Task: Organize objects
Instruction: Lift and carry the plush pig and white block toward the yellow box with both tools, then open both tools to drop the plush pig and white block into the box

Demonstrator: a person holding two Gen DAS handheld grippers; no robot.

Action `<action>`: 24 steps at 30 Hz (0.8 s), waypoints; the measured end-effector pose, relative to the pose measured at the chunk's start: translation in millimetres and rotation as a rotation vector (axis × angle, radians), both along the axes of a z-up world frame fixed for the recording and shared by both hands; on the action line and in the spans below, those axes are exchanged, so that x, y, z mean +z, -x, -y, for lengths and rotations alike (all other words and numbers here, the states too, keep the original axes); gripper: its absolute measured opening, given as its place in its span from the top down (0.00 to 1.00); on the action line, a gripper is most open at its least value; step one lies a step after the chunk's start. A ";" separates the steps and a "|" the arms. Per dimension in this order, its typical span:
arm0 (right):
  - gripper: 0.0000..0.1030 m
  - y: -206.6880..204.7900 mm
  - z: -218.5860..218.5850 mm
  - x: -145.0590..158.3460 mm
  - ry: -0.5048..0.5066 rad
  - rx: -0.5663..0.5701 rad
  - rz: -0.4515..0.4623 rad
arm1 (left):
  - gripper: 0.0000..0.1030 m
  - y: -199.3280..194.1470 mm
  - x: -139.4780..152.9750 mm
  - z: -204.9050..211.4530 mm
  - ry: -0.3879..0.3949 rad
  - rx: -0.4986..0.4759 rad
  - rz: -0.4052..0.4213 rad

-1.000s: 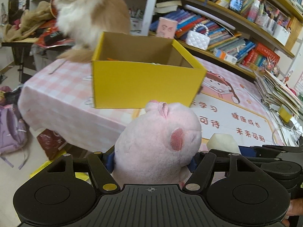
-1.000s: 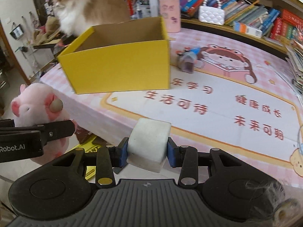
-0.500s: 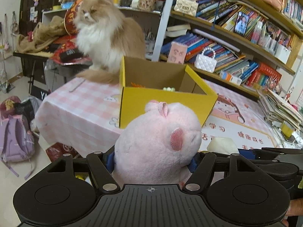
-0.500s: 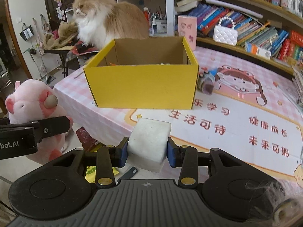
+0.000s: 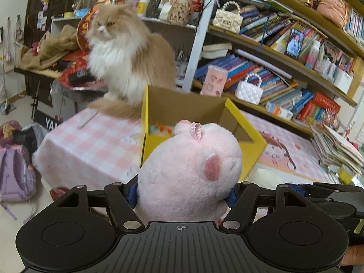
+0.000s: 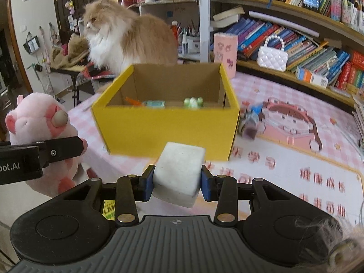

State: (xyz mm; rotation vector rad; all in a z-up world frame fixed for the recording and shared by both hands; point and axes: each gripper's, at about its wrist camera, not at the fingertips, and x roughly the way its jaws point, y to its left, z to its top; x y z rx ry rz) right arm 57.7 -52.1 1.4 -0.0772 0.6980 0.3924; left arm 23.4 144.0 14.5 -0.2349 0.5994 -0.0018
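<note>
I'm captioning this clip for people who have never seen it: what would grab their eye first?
Probably the fluffy ginger-and-white cat sitting on the table right behind the open yellow box. Next, the pink plush pig squeezed in the left claw close to the camera. Then the white block clamped in the right claw, short of the box.

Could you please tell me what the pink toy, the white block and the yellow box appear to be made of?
Pink toy: plush fabric, fuzzy nap.
White block: probably foam or sponge, matte, slightly grainy.
Yellow box: cardboard, brown inside, smooth yellow outside.
</note>
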 end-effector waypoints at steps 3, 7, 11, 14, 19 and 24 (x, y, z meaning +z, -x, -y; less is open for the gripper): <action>0.63 -25.8 -0.5 13.8 -0.021 -0.008 0.038 | 0.33 -19.9 9.1 1.1 -0.015 0.004 0.031; 0.63 -68.8 -3.1 32.5 -0.032 -0.010 0.115 | 0.33 -55.8 22.5 7.3 -0.050 0.011 0.081; 0.63 -115.4 -9.9 43.2 -0.026 0.005 0.164 | 0.33 -96.8 20.5 16.7 -0.092 0.013 0.065; 0.63 -153.6 -18.2 42.5 -0.008 0.040 0.155 | 0.32 -126.2 9.9 25.2 -0.127 0.010 0.026; 0.63 -212.6 -39.0 25.6 0.032 0.118 0.066 | 0.34 -163.5 -13.0 34.3 -0.182 0.015 -0.056; 0.63 -251.9 -62.4 1.3 0.069 0.202 -0.047 | 0.34 -184.9 -31.8 34.3 -0.224 0.034 -0.127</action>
